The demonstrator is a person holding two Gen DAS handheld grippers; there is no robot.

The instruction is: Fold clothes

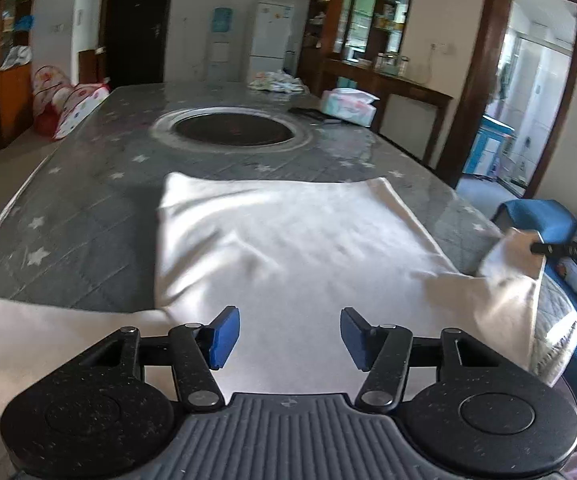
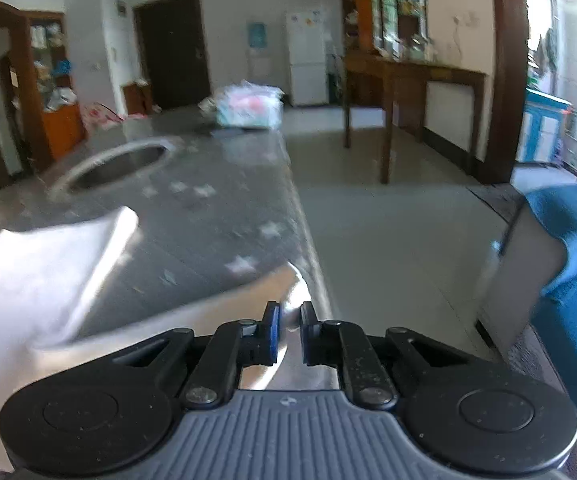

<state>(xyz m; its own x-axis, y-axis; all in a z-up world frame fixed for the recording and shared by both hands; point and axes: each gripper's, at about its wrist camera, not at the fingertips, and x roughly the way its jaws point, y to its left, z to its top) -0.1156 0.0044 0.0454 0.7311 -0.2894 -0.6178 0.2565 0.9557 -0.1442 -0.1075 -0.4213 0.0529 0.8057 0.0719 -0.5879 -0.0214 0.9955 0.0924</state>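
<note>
Across the lower half of the left wrist view, a white garment (image 1: 288,240) lies spread flat on the grey star-patterned table (image 1: 88,208), its far edge toward the round inset ring (image 1: 232,130) at upper centre. The left gripper (image 1: 290,338) hovers over the near part of the cloth with its blue pads wide apart and nothing between them. At the right edge of that frame the cloth's side flap, probably a sleeve, is raised off the table where the right gripper (image 1: 538,249) pinches it; only the dark tip of that gripper shows there.

In the right wrist view the right gripper (image 2: 289,330) has its pads drawn close on a pale fold of the garment (image 2: 40,280), near the table's right-hand edge at lower centre. The step in hand looks like the first side fold: the right flap is caught and ready to be carried inward over the body of the cloth. The next move calls for swinging that flap leftward across the frame without dragging the rest, while the free left gripper finds the opposite flap at lower left.

The right wrist picture is smeared, so how much fabric sits between the pads is hard to judge. The garment's near hem is hidden under both gripper bodies, and its kind cannot be told. A tissue pack (image 1: 348,106) rests far back, well apart.
</note>
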